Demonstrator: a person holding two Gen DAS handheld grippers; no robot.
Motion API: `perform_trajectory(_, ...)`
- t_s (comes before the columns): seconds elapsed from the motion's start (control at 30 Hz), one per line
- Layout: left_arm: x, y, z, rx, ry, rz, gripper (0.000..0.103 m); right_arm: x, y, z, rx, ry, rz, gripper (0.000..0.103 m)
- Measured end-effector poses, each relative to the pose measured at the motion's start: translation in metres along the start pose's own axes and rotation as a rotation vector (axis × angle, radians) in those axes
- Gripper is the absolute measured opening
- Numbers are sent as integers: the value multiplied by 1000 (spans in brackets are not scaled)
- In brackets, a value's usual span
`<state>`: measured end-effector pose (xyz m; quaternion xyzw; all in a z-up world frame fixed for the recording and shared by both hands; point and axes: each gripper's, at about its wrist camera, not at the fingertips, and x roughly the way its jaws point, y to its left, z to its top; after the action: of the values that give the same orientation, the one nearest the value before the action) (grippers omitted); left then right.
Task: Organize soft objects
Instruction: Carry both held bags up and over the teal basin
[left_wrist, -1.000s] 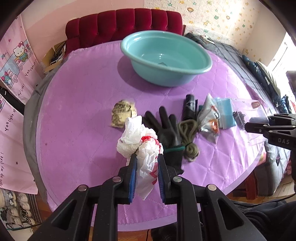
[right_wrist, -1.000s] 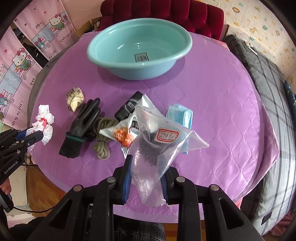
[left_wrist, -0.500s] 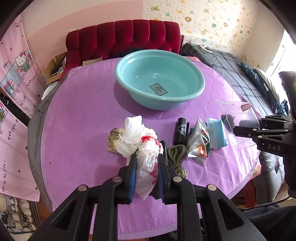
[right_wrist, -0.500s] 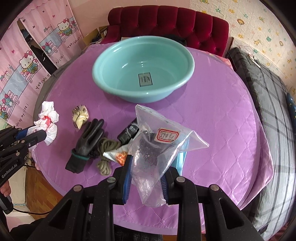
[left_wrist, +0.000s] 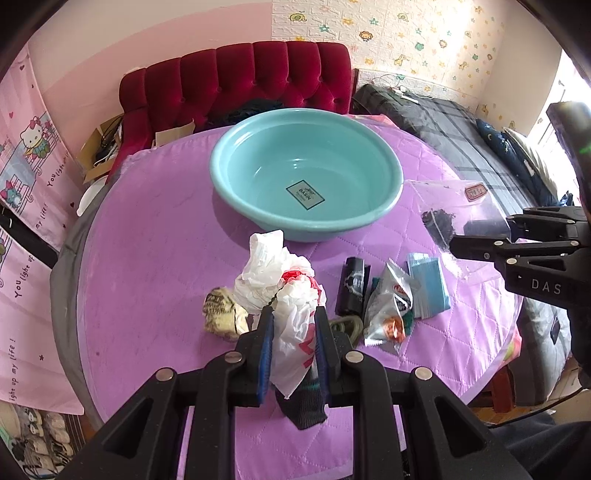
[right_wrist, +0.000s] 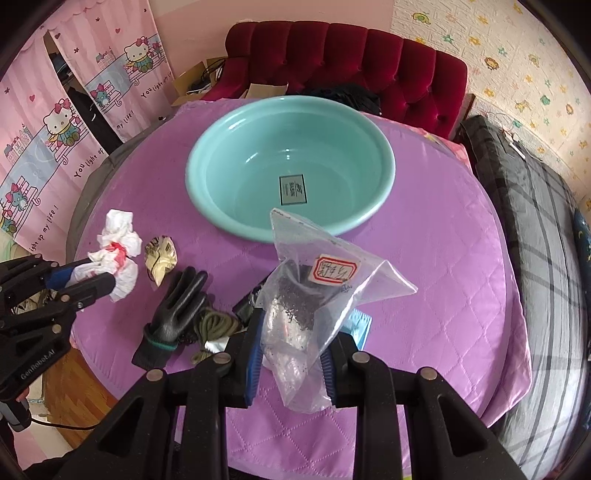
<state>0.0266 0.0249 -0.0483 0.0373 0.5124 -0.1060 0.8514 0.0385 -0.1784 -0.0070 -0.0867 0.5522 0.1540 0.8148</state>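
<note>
My left gripper (left_wrist: 293, 314) is shut on a crumpled white and red plastic bag (left_wrist: 284, 284), held above the purple table; it also shows in the right wrist view (right_wrist: 118, 258). My right gripper (right_wrist: 291, 321) is shut on a clear zip bag with dark bits and a red label (right_wrist: 317, 291), also seen in the left wrist view (left_wrist: 454, 214). An empty teal basin (right_wrist: 291, 162) stands at the back of the table, ahead of both grippers. On the table lie a black glove (right_wrist: 177, 310), a green cord (right_wrist: 214, 328) and a crumpled gold wrapper (right_wrist: 160, 258).
A black packet (left_wrist: 352, 284), a silver snack pouch (left_wrist: 391, 314) and a blue packet (left_wrist: 428, 284) lie on the purple quilted cloth (left_wrist: 147, 236). A red sofa (left_wrist: 243, 81) stands behind the table; a grey bed (right_wrist: 535, 206) is on the right.
Both grippers have risen and moved forward toward the basin, each still holding its bag. The basin now looks nearer and its inside label shows fully.
</note>
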Motion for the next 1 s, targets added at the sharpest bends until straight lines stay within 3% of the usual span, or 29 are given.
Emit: perform_trajectory(1.0,62,1,106,52,-2,-29,22,43,-23,114,-34,-6,40,30)
